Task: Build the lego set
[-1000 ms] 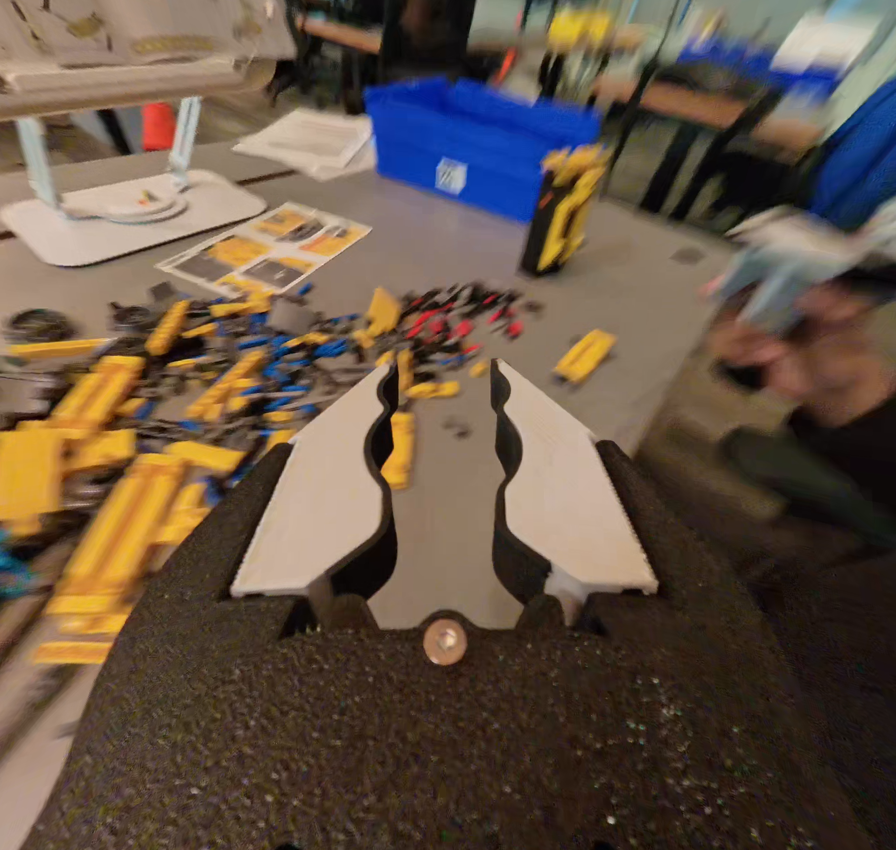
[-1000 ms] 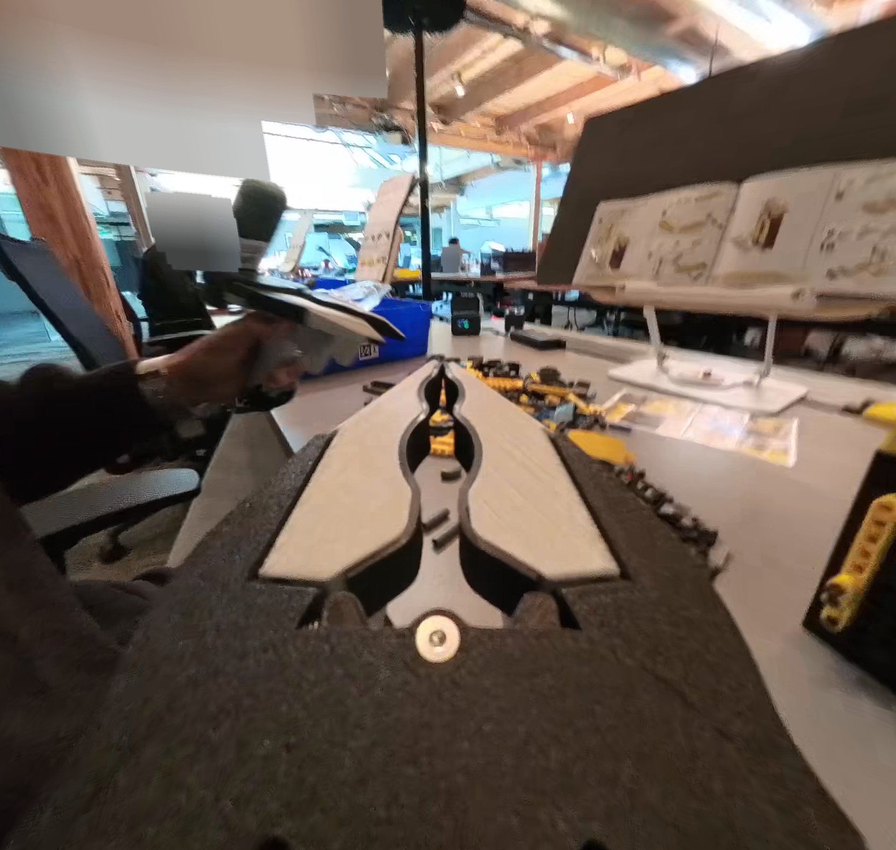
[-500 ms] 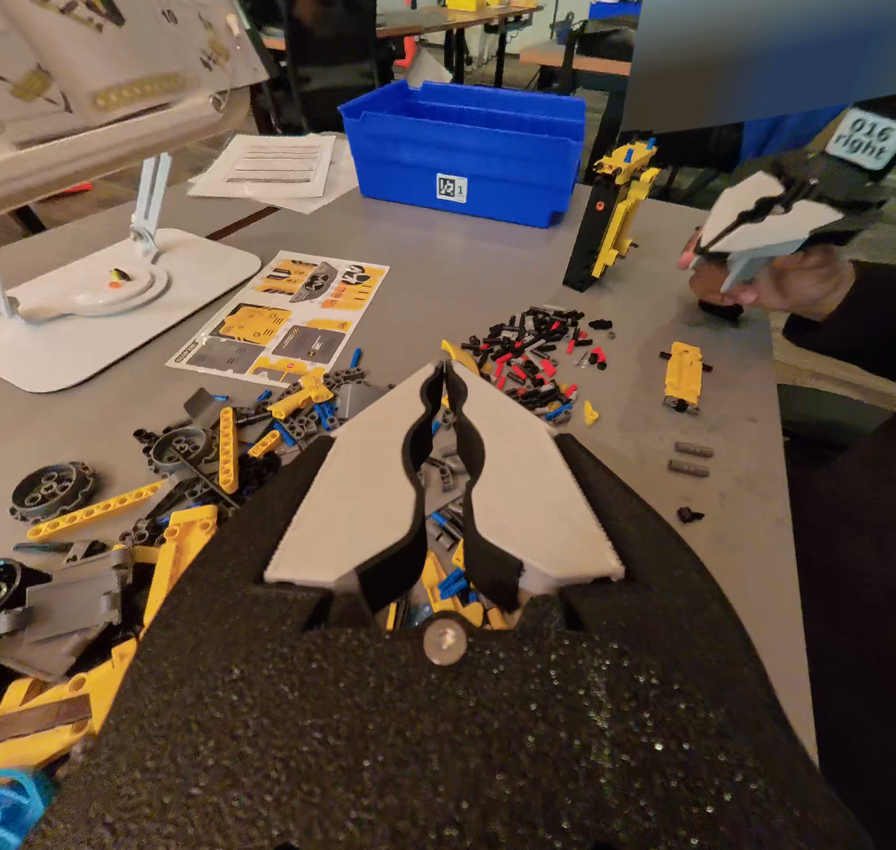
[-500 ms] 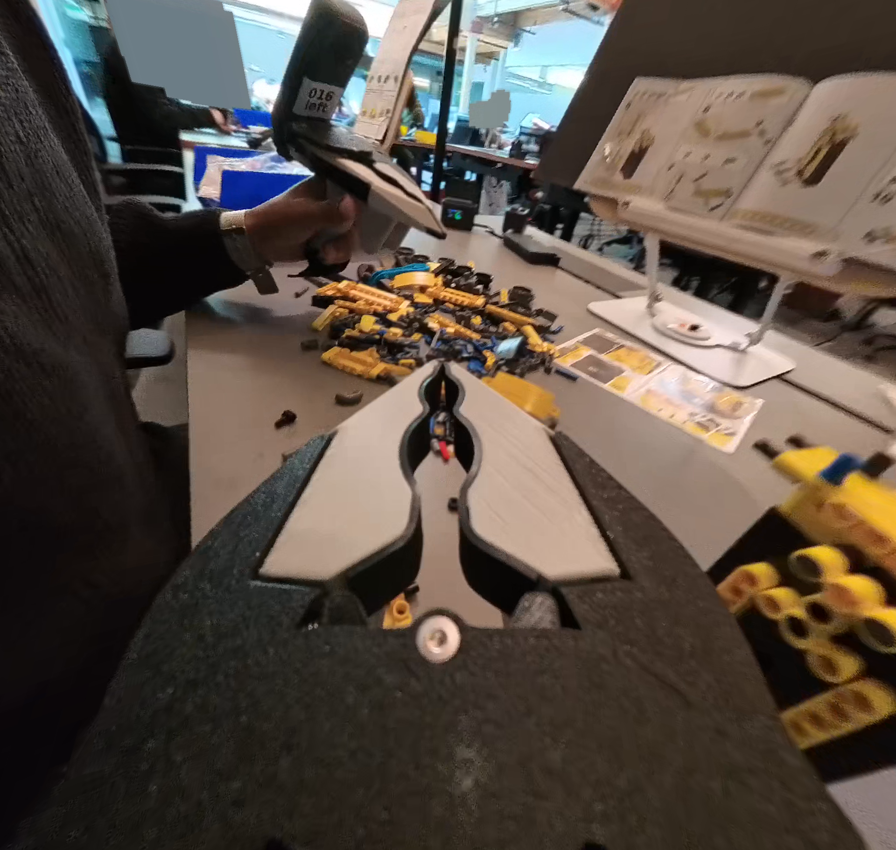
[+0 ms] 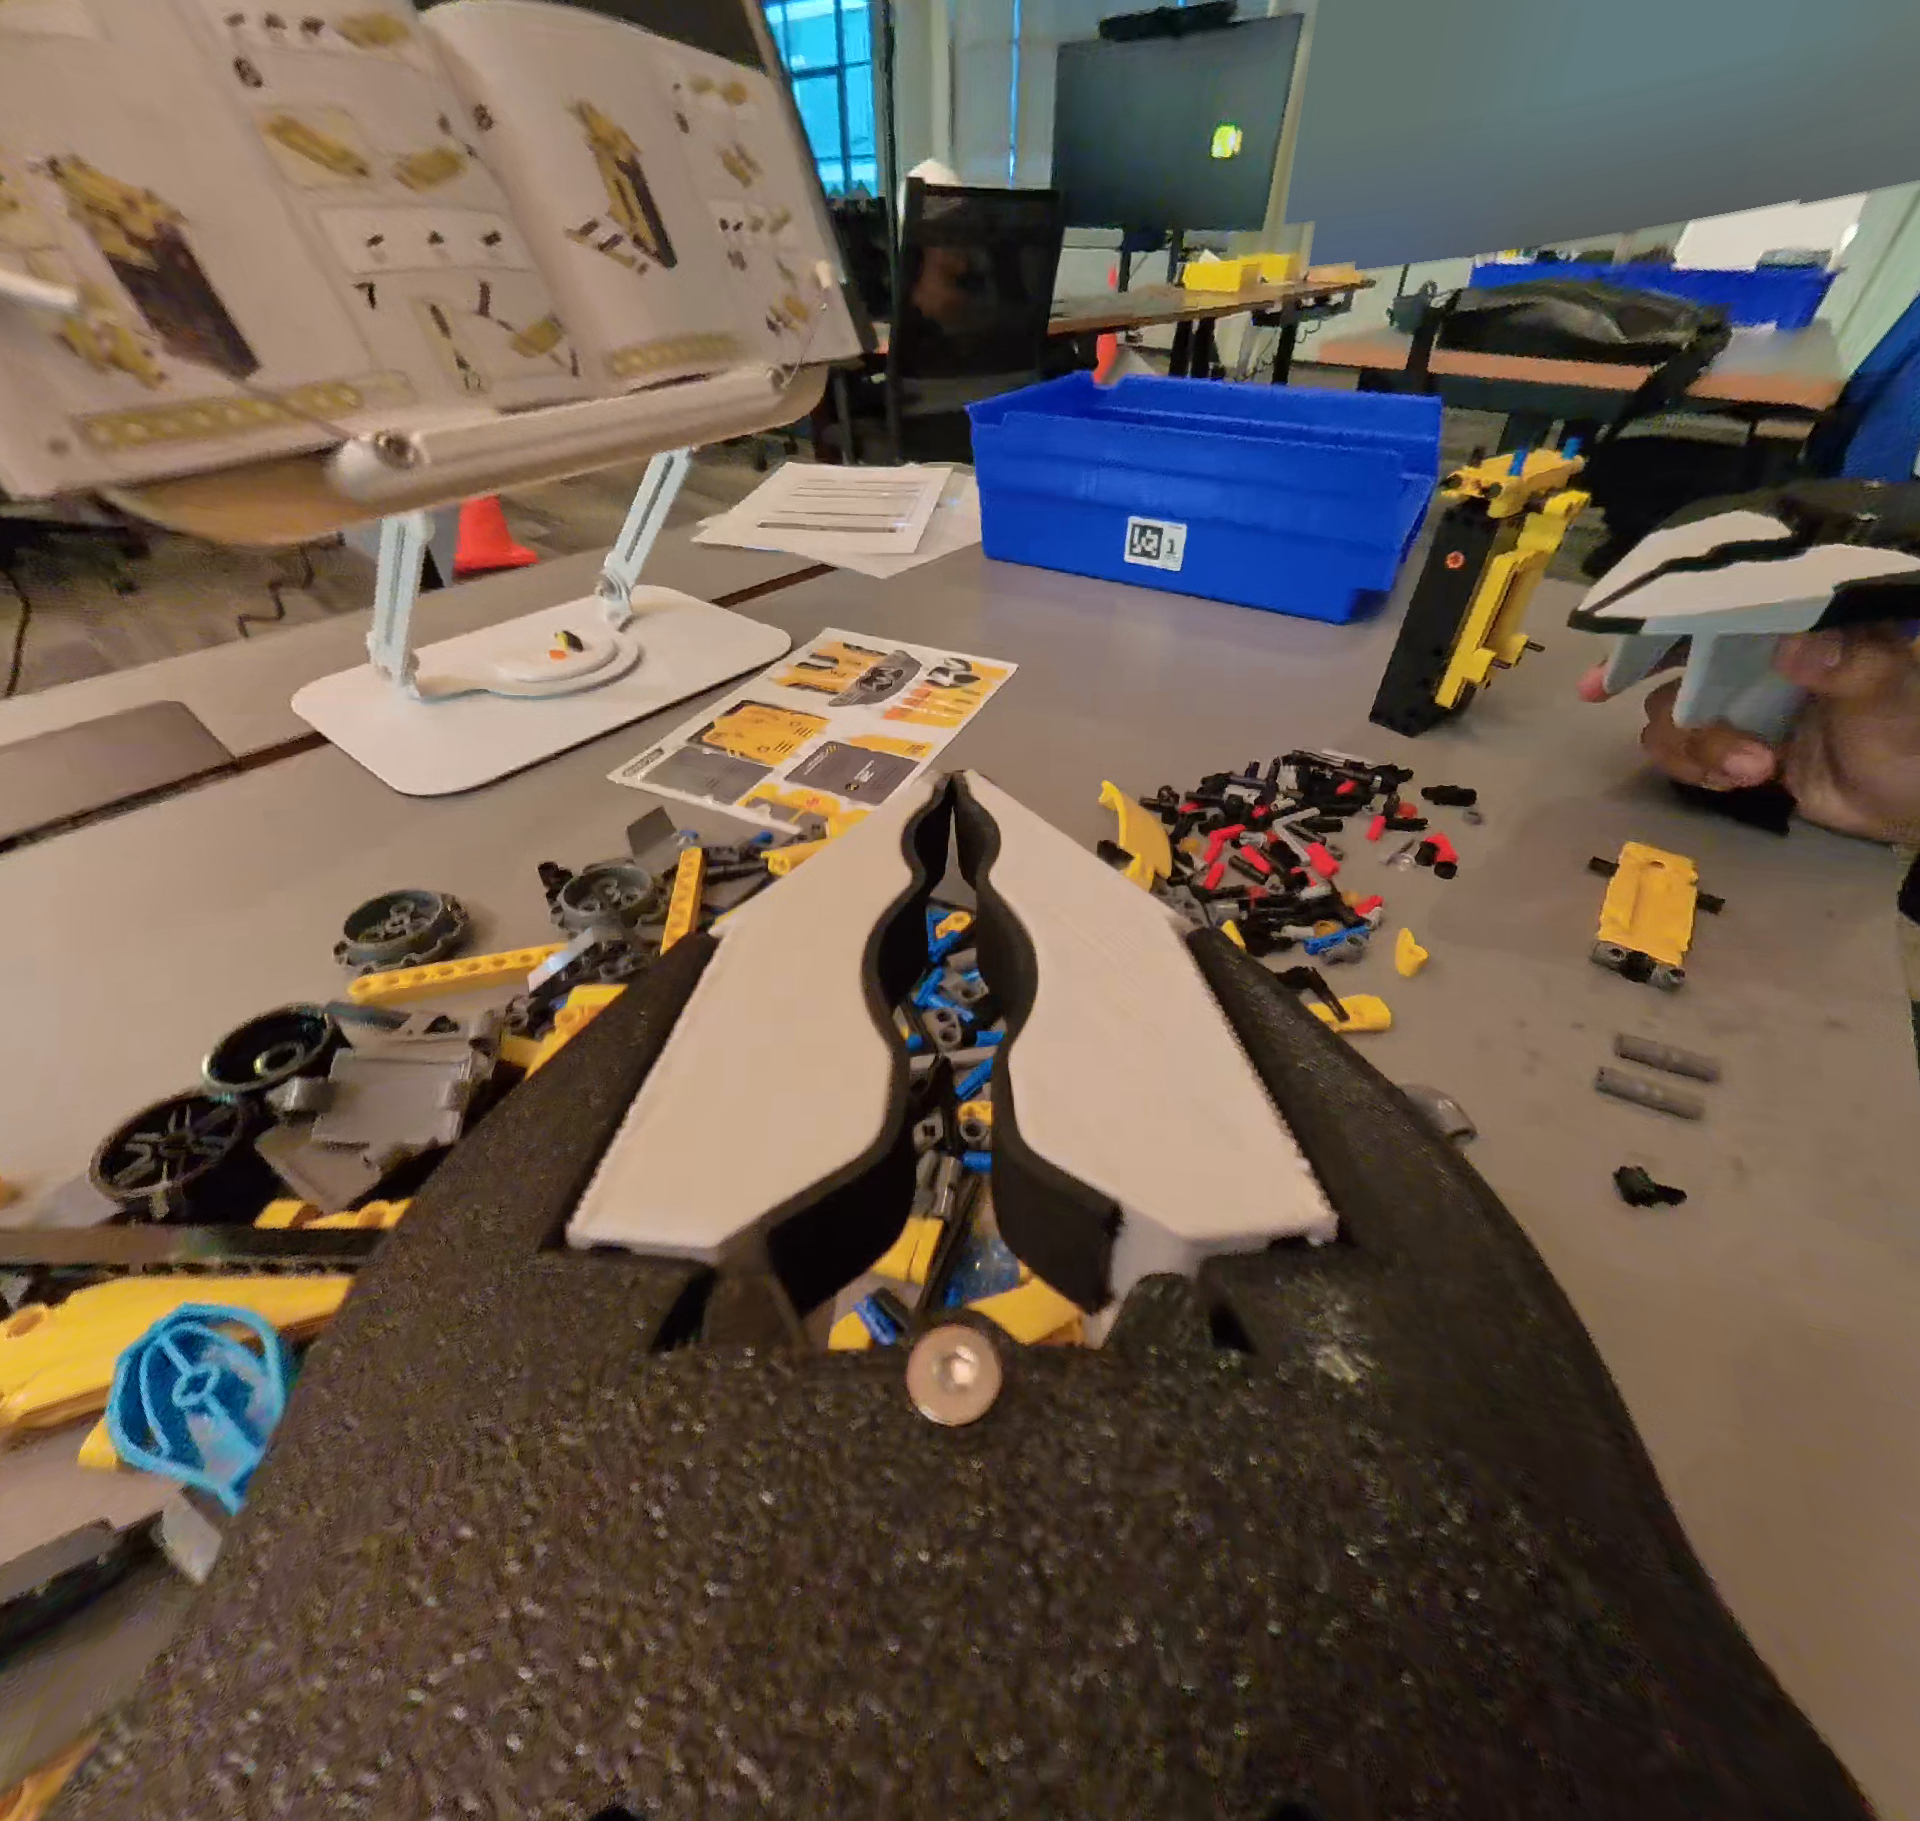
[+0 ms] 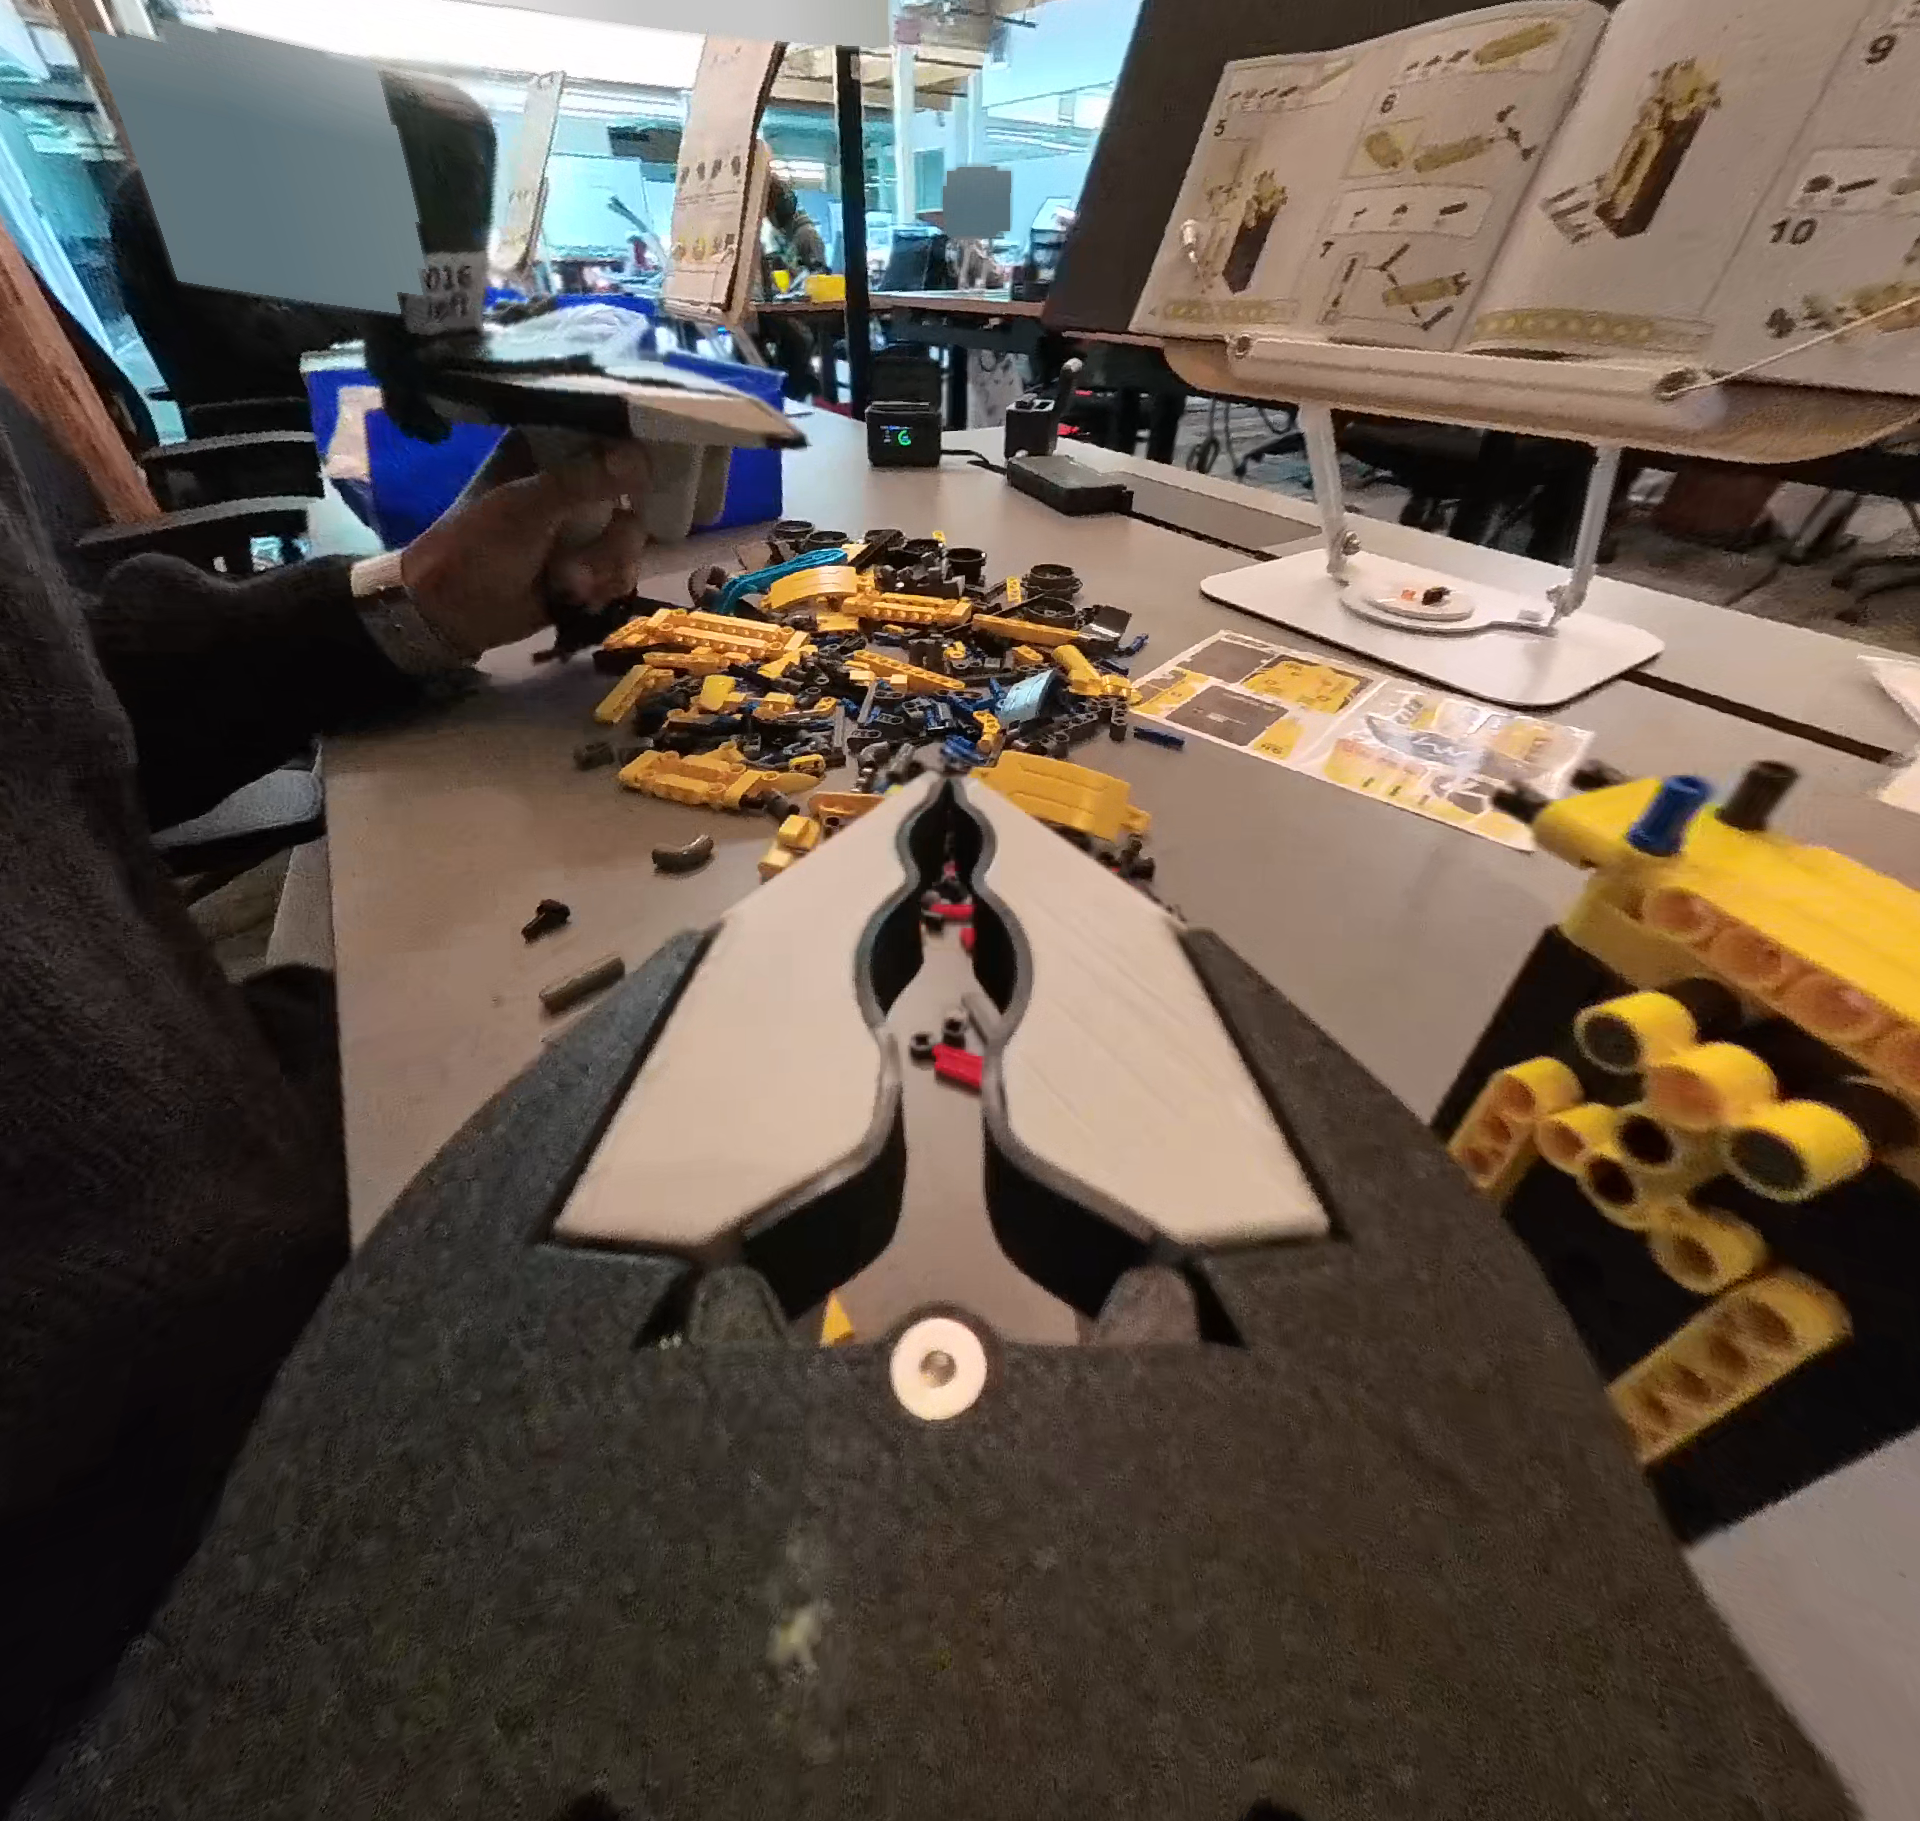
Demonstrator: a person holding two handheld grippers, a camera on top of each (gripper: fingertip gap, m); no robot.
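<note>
Over the brick pile (image 5: pixel 644 950), you are holding the left gripper (image 5: pixel 952 803) with tips together, clamping nothing. At two o'clock the right gripper (image 6: pixel 943 784), tips likewise together and empty, is hovering beside the yellow-black assembly (image 6: pixel 1704 1096), near the red pins (image 5: pixel 1288 846).

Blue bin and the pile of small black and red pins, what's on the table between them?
Nothing: in the left wrist view, bare grey table separates the blue bin from the pins.

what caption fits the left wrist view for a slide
Shut left claw above a brick pile, manual on its stand, blue bin behind.
</note>
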